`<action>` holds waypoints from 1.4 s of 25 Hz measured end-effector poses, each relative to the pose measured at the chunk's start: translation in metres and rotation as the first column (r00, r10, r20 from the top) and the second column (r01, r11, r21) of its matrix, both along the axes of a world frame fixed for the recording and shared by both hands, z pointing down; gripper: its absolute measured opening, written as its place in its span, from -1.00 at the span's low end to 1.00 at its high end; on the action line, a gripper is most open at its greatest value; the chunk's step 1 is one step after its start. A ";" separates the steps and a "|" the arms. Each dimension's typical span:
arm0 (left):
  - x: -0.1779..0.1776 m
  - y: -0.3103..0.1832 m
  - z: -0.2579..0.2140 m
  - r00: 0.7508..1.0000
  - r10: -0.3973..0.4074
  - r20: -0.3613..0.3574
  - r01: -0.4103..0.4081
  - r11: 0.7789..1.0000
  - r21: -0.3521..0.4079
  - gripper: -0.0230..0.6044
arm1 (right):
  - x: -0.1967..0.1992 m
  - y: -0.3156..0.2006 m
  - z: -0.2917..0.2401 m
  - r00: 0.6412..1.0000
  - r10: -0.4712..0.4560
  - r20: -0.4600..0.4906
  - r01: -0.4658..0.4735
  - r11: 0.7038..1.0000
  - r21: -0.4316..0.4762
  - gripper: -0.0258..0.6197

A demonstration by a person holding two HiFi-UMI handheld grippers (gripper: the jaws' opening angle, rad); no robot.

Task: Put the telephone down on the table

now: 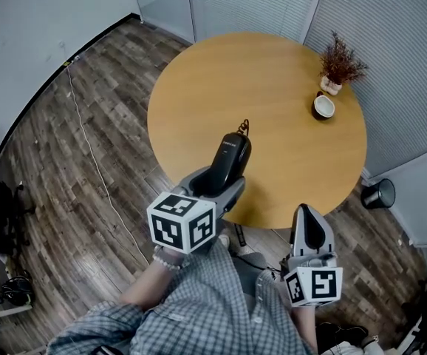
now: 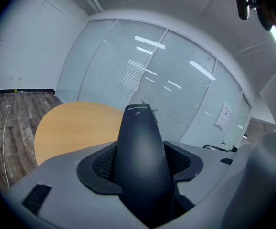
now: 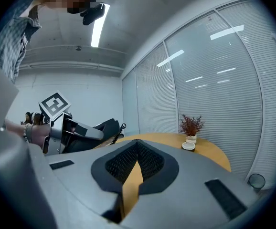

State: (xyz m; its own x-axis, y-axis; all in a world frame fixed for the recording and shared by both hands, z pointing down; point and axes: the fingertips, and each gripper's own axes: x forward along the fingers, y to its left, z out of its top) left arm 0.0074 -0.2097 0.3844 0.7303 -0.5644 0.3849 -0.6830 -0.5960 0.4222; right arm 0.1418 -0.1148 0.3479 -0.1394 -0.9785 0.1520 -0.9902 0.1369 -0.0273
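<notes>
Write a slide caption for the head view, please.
Left gripper clamps a black corded telephone handset over the round wooden table; right gripper shut, empty.

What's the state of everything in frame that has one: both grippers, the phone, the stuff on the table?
telephone: held in the air by the table's near edge, not set down.
left gripper: shut on the telephone.
right gripper: shut, empty, just off the table.
potted plant: upright at the table's far right.
bowl: upright beside the potted plant; contents unclear.
bin: upright on the floor.
</notes>
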 end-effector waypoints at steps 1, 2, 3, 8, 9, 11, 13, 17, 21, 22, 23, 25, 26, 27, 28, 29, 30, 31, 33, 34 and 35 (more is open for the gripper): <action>0.001 -0.006 0.002 1.000 0.000 0.006 0.000 1.000 -0.003 -0.03 | 0.000 -0.004 0.002 1.000 -0.001 0.001 0.001 1.000 -0.005 -0.90; 0.003 -0.011 0.005 1.000 -0.002 0.012 0.002 1.000 -0.005 -0.03 | -0.001 -0.007 0.003 1.000 -0.003 0.000 0.003 1.000 -0.009 -0.90; 0.005 -0.016 0.008 1.000 -0.003 0.019 0.003 1.000 -0.008 -0.03 | 0.000 -0.010 0.005 1.000 -0.005 0.000 0.005 1.000 -0.014 -0.90; 0.025 -0.044 0.021 0.999 -0.026 0.044 0.027 0.999 -0.024 -0.03 | 0.016 -0.027 0.012 1.000 -0.022 0.011 0.022 0.999 -0.035 -0.90; 0.030 -0.050 0.023 0.998 -0.032 0.050 0.034 0.999 -0.025 -0.03 | 0.021 -0.030 0.013 1.000 -0.027 0.014 0.027 0.999 -0.041 -0.90; 0.040 -0.064 0.027 0.997 -0.047 0.067 0.049 0.999 -0.023 -0.03 | 0.032 -0.038 0.015 0.999 -0.041 0.024 0.042 0.998 -0.055 -0.90; 0.050 -0.076 0.032 0.994 -0.065 0.084 0.067 0.997 -0.024 -0.03 | 0.043 -0.045 0.019 0.998 -0.063 0.028 0.065 0.996 -0.069 -0.90; 0.068 -0.102 0.046 0.988 -0.107 0.115 0.111 0.993 -0.032 -0.03 | 0.069 -0.058 0.026 0.995 -0.088 0.048 0.092 0.992 -0.092 -0.90; 0.087 -0.135 0.068 0.976 -0.159 0.149 0.167 0.985 -0.044 -0.03 | 0.091 -0.069 0.037 0.992 -0.115 0.053 0.121 0.986 -0.117 -0.90; 0.092 -0.142 0.074 0.973 -0.169 0.157 0.179 0.983 -0.049 -0.03 | 0.096 -0.070 0.040 0.991 -0.125 0.045 0.130 0.984 -0.126 -0.90; 0.095 -0.149 0.079 0.970 -0.180 0.165 0.190 0.980 -0.053 -0.03 | 0.099 -0.072 0.042 0.990 -0.133 0.040 0.137 0.982 -0.132 -0.90; 0.099 -0.161 0.090 0.963 -0.198 0.184 0.212 0.975 -0.060 -0.03 | 0.103 -0.074 0.046 0.989 -0.143 0.046 0.148 0.979 -0.143 -0.90; 0.101 -0.167 0.095 0.959 -0.206 0.196 0.222 0.973 -0.063 -0.03 | 0.106 -0.076 0.047 0.988 -0.144 0.054 0.150 0.978 -0.148 -0.90; 0.104 -0.174 0.101 0.955 -0.214 0.208 0.231 0.971 -0.064 -0.03 | 0.109 -0.078 0.049 0.988 -0.144 0.063 0.152 0.977 -0.153 -0.90; 0.106 -0.181 0.107 0.950 -0.221 0.221 0.240 0.969 -0.065 -0.03 | 0.113 -0.080 0.052 0.987 -0.143 0.071 0.153 0.975 -0.158 -0.90; 0.109 -0.187 0.113 0.945 -0.226 0.234 0.248 0.967 -0.066 -0.03 | 0.116 -0.081 0.054 0.987 -0.144 0.077 0.155 0.974 -0.165 -0.90; 0.112 -0.193 0.120 0.941 -0.230 0.248 0.254 0.965 -0.067 -0.03 | 0.119 -0.082 0.057 0.986 -0.145 0.082 0.157 0.973 -0.171 -0.90; 0.114 -0.199 0.127 0.936 -0.232 0.263 0.258 0.964 -0.067 -0.03 | 0.121 -0.083 0.059 0.985 -0.148 0.085 0.161 0.971 -0.176 -0.90; 0.120 -0.212 0.140 0.926 -0.235 0.295 0.265 0.962 -0.066 -0.03 | 0.126 -0.085 0.064 0.984 -0.152 0.088 0.166 0.969 -0.185 -0.90; 0.122 -0.218 0.147 0.921 -0.236 0.311 0.269 0.961 -0.065 -0.03 | 0.129 -0.086 0.066 0.984 -0.153 0.089 0.167 0.968 -0.189 -0.90; 0.123 -0.224 0.153 0.914 -0.238 0.328 0.273 0.960 -0.065 -0.03 | 0.131 -0.087 0.068 0.984 -0.151 0.091 0.166 0.967 -0.194 -0.90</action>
State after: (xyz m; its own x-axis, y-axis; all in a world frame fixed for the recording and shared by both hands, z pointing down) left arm 0.1309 -0.4339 0.5373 0.3988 -0.6579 0.6388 -0.9134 -0.3467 0.2132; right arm 0.2729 -0.2015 0.4160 -0.3090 -0.8934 0.3260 -0.9503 0.2764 -0.1435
